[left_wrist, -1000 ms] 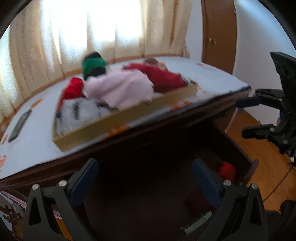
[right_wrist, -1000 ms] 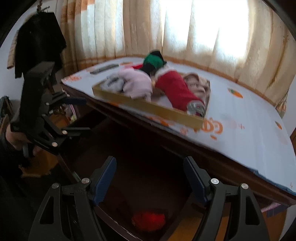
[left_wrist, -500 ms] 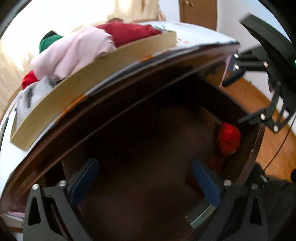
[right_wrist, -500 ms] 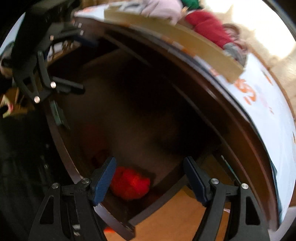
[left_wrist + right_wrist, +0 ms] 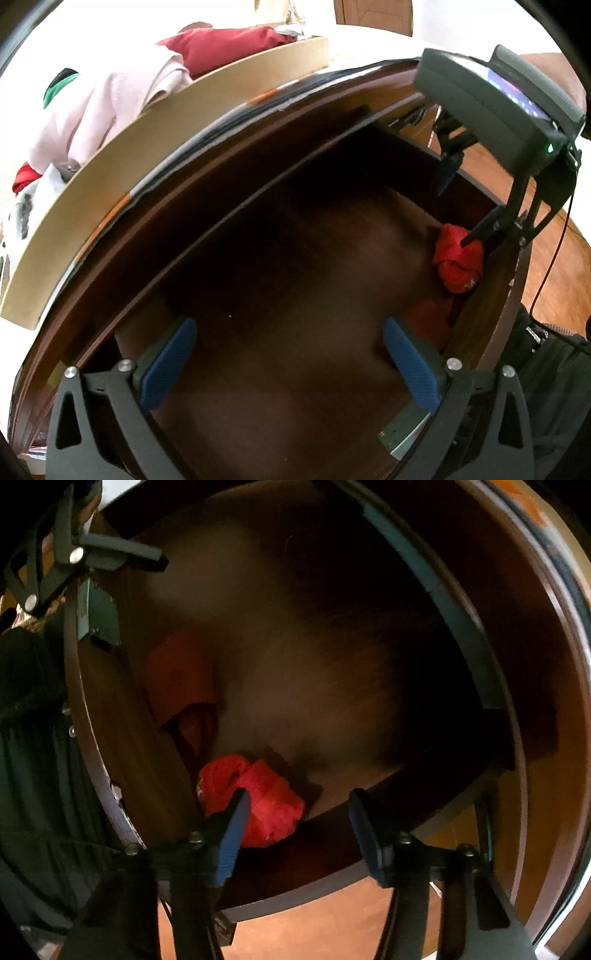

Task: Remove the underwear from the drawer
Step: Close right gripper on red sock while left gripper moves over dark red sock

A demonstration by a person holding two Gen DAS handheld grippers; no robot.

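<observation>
Underwear [image 5: 255, 801], a red bundle, lies in a corner of the open drawer [image 5: 295, 295], just past our right tongs [image 5: 295, 825]. Largest above us is the desk [image 5: 207, 155], carrying a tray [image 5: 110, 158] heaped with clothes [image 5: 110, 110]. Below it the dark drawer fills both views. Our left tongs [image 5: 288, 354] hang spread wide over the drawer floor, gripping nothing, the bundle off to their right. Our right tongs are also spread wide and bare, one finger [image 5: 231, 834] at the bundle's edge.
</observation>
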